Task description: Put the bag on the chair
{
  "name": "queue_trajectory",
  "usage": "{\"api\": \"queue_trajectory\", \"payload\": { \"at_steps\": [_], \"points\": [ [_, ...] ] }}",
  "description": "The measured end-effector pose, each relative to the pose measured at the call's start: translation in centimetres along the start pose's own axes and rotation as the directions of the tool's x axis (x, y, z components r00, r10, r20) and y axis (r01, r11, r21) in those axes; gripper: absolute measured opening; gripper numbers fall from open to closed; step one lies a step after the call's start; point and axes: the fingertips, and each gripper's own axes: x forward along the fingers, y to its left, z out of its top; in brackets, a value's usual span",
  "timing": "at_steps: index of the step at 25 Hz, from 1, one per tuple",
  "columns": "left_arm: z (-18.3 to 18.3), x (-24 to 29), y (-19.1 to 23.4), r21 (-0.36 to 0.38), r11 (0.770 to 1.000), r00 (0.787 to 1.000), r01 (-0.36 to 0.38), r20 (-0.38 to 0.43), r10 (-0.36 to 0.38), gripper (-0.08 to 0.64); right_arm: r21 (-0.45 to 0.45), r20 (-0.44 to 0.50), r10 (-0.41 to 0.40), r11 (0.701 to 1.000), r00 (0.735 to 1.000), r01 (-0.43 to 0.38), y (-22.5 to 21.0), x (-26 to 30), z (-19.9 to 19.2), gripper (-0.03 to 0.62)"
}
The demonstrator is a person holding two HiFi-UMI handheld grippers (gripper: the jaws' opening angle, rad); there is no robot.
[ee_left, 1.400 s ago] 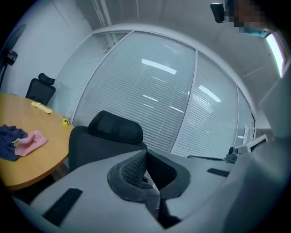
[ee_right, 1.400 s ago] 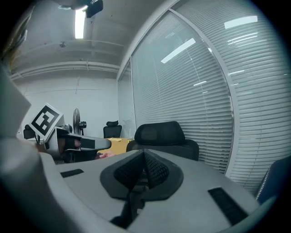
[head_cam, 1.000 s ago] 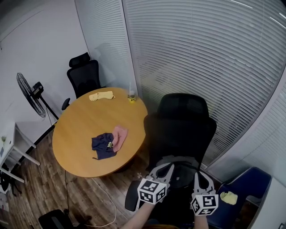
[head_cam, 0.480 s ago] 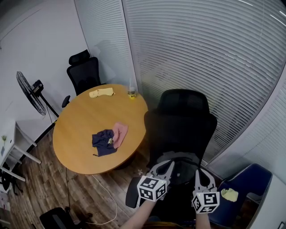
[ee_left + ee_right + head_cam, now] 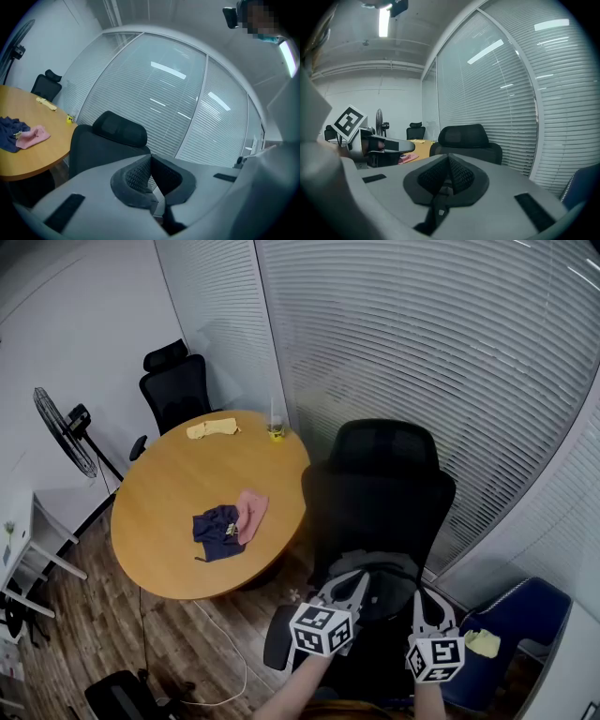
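Both the left tongs and the right tongs are pressed closed with nothing between their pads, and the black chair stands just ahead of their tips. The dark blue bag lies well off to their left on the round worktop, touching a pink cloth.

The head camera sat above the person and looked forward and steeply down, taking in the round tabletop, the black chair, and low in its frame the left tongs and right tongs. Each tongs camera rode close behind its own jaws and faced along them toward the slatted glass wall. All three views shared the chair and the tabletop's edge; the right tongs view also caught the left tongs at its left.
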Motion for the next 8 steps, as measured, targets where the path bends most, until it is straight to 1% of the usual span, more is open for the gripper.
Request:
{"api": "queue_trajectory", "payload": {
  "at_steps": [8],
  "points": [
    [-0.62,0.15,-0.45,0.007,1.0,1.0,0.006,-0.02,-0.006,0.023,0.008,-0.003,-0.001,1.0,1.0,0.001,-0.12,-0.15,-0.11,0.012]
  ]
}}
